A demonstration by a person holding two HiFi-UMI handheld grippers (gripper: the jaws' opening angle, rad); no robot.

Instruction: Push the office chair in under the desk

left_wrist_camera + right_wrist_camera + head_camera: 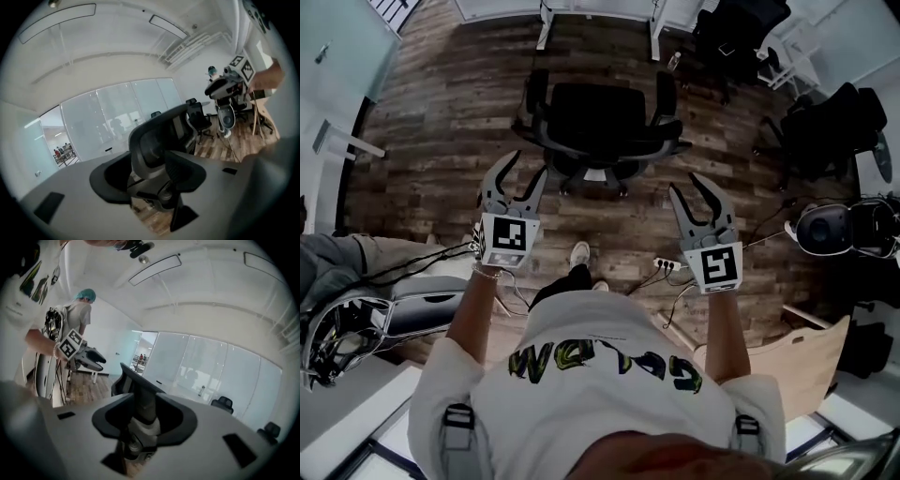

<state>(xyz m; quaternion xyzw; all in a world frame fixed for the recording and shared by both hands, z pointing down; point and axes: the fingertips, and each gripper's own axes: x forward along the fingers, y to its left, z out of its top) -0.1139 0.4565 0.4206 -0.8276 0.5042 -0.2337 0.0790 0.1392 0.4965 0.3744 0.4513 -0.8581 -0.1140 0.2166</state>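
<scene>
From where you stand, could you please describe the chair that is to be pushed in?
Find the white desk along the far edge of the wooden floor. The black chair stands alone before it, mid-floor; the other black chairs cluster off to the right.

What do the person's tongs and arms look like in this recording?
The left tongs and right tongs are grey with black-lined curved prongs. Each carries a white cube with a black square marker. The person wears a white short-sleeved T-shirt and a bracelet on the left wrist.

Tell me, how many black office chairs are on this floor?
3: the middle chair, the top-right chair, the right-edge chair, all in the head view. Others may be hidden.
</scene>
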